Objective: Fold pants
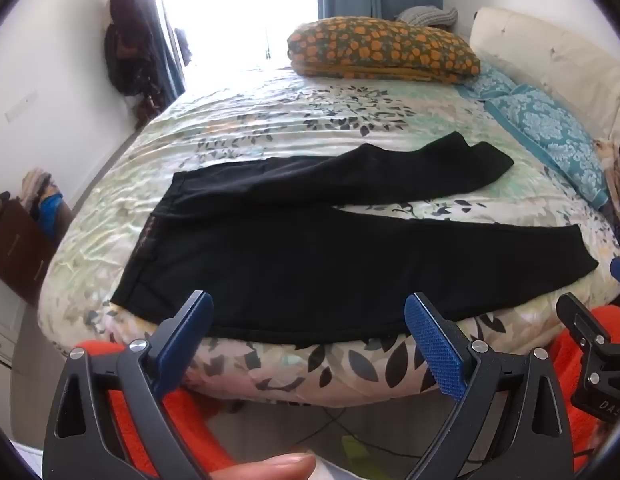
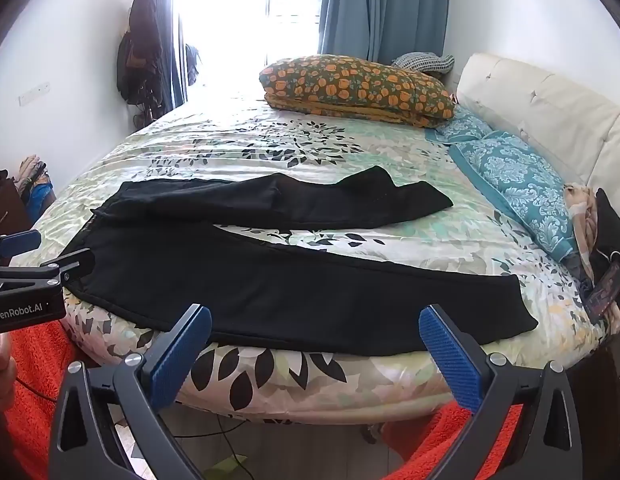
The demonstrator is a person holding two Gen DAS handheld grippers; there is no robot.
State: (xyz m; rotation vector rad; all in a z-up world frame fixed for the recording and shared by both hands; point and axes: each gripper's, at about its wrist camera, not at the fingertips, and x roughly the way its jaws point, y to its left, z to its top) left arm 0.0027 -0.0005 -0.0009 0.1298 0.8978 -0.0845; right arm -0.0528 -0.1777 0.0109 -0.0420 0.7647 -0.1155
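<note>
Black pants (image 1: 310, 256) lie flat on the bed, waistband to the left, the two legs spread apart toward the right; they also show in the right wrist view (image 2: 278, 280). My left gripper (image 1: 308, 316) is open and empty, held just short of the near pant leg's edge at the bed's front. My right gripper (image 2: 316, 328) is open and empty, in front of the same leg, further toward the cuff. The left gripper's body shows at the left edge of the right wrist view (image 2: 34, 276).
The bed (image 1: 294, 368) has a leaf-print cover. An orange-flowered folded quilt (image 1: 382, 48) and teal pillows (image 1: 550, 132) lie at the far right by a cream headboard (image 2: 542, 120). A phone (image 2: 608, 286) lies at the right edge. Cables run on the floor below.
</note>
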